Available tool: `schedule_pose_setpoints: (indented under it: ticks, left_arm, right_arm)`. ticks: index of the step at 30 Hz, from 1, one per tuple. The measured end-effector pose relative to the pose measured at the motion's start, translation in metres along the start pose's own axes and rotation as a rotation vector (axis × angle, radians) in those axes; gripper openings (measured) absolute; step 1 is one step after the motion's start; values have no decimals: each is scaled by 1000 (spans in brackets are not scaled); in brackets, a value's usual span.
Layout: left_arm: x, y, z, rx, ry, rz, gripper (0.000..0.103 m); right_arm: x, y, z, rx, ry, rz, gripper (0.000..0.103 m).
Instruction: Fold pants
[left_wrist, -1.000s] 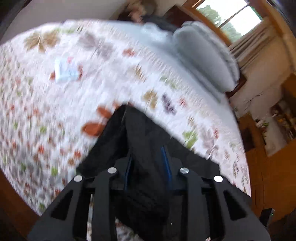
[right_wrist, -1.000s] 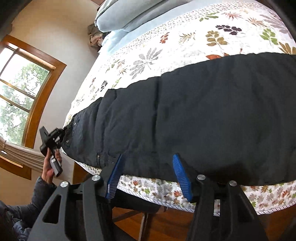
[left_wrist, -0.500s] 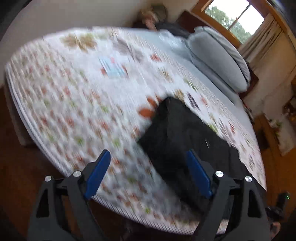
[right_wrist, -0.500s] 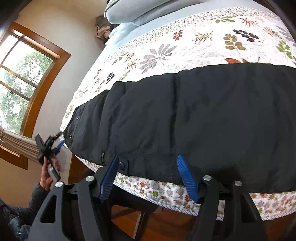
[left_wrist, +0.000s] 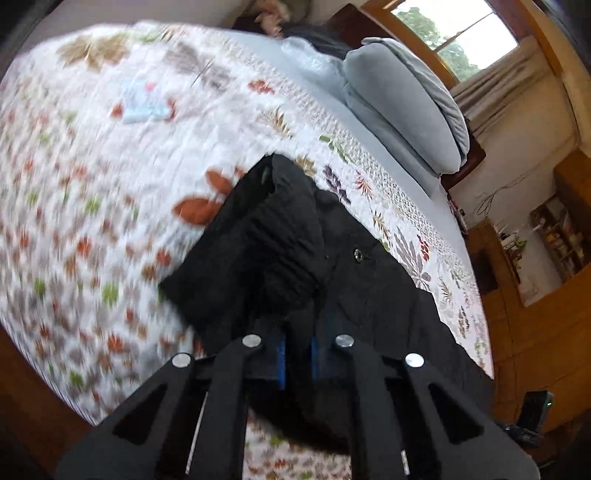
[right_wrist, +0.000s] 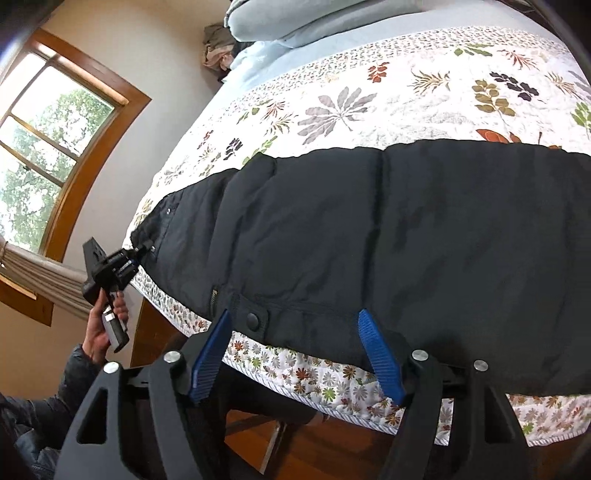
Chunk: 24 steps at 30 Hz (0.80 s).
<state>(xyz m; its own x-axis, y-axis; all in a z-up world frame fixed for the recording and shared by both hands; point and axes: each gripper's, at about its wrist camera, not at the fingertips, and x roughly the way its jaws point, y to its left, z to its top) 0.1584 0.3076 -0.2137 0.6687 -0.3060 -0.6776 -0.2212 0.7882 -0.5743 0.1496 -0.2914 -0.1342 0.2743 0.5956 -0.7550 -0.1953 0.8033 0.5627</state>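
Left gripper (left_wrist: 297, 354) clamped shut and angled downward, held in the person's hand (right_wrist: 101, 325); right gripper (right_wrist: 295, 354) angled downward, jaws opening.

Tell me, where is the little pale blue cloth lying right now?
In the left wrist view, the pale blue cloth lies upper left on the leaf-print quilt, well apart from the black pants.

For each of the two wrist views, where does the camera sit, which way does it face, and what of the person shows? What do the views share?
Left wrist: on the left gripper, looking down along the black pants across the bed toward the pillows; jaws shut on the fabric.
Right wrist: on the right gripper, facing the pants' long edge at the snap button; jaws opening around it; a hand and sleeve show left.
Shared: pants, bed, pillows, window.
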Motion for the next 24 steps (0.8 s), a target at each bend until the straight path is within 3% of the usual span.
schedule_pose_setpoints:
  ticks: [2,6,8,10,11,12,13,15,17,19,22,24]
  left_arm:
    - [10,3,-1,-13,56,56,7]
    - [5,12,-14,-22,74,55,8]
    - [1,13,-15,-28,75,73,21]
    - [-7,19,-12,-76,73,70,21]
    - [-16,21,-11,-97,52,94,32]
    - [-28,20,-10,-99,11,164,40]
    - [-36,16,-9,-82,-18,213,55]
    - [-57,-1,-10,-16,-112,292,66]
    - [-72,-32,-11,68,-197,341,100]
    - [-77,-67,-17,147,-240,326,100]
    - [-57,-126,-28,308,-185,275,100]
    - [-42,-158,-40,403,-138,246,100]
  right_arm:
    - [-2,0,-1,2,-5,2,72]
    - [-5,-3,-2,-2,-11,-4,72]
    - [-9,-10,-2,20,-18,-8,72]
    - [-19,-18,-2,48,-37,6,72]
    - [-28,-24,-3,67,-57,11,72]
    - [-38,-31,-3,82,-81,6,72]
    - [-49,-37,-5,94,-105,-1,72]
    - [-75,-57,-10,133,-164,-27,73]
    - [-104,-83,-18,200,-232,-59,79]
    - [-132,-110,-29,287,-299,-81,82]
    - [-187,-169,-62,490,-450,-116,89]
    - [-212,-204,-86,603,-523,-91,89]
